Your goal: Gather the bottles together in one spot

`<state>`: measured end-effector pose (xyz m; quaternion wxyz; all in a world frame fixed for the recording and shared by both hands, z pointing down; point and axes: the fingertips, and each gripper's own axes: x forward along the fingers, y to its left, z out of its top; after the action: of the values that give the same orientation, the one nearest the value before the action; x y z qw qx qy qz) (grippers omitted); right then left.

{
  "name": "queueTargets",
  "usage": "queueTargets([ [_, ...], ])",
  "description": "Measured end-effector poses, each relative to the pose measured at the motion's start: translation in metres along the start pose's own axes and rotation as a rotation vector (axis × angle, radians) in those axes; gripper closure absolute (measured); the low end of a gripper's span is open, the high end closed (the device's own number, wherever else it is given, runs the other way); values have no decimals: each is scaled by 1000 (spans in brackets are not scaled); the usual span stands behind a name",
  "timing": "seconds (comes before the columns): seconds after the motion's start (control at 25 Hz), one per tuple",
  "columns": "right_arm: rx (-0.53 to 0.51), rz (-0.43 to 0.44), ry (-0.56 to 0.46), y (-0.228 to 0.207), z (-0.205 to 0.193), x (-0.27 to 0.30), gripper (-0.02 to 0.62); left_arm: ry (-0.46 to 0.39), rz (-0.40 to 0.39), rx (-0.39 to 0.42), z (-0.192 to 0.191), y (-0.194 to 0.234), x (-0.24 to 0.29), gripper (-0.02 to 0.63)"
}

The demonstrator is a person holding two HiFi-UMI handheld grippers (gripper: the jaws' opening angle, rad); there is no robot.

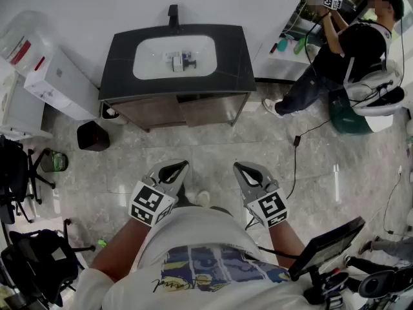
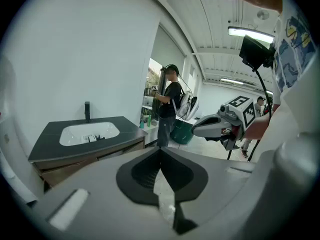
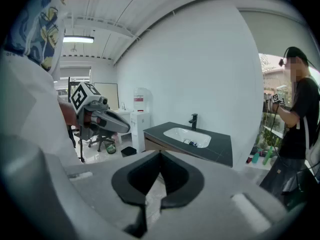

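Observation:
Small bottles (image 1: 181,61) lie in the white basin of a dark vanity (image 1: 122,57) against the far wall; they also show in the left gripper view as bottles (image 2: 92,138) and in the right gripper view as bottles (image 3: 192,143). More coloured bottles (image 1: 290,44) stand on a low ledge to the right. My left gripper (image 1: 177,165) and right gripper (image 1: 239,167) are held side by side close to my body, well short of the vanity. Both are shut with nothing between their jaws, the tips meeting on the left gripper (image 2: 160,150) and on the right gripper (image 3: 160,155).
Another person (image 1: 352,50) works at the ledge on the right, with a dark green bin (image 1: 348,112) beside them. A water dispenser (image 1: 61,76) and a black waste bin (image 1: 93,136) stand left of the vanity. Office chairs (image 1: 19,173) sit at the left, and a cable (image 1: 295,166) crosses the floor.

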<state>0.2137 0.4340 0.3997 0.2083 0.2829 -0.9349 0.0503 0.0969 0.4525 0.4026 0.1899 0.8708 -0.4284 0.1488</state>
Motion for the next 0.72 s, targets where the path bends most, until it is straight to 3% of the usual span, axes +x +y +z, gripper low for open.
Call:
queueTargets([
  [0.36, -12, -2, 15, -16, 19, 45, 595, -5, 0, 18, 18, 53, 11, 604],
  [0.72, 21, -57, 12, -40, 55, 116, 594, 6, -49, 41, 42, 134, 27, 603],
])
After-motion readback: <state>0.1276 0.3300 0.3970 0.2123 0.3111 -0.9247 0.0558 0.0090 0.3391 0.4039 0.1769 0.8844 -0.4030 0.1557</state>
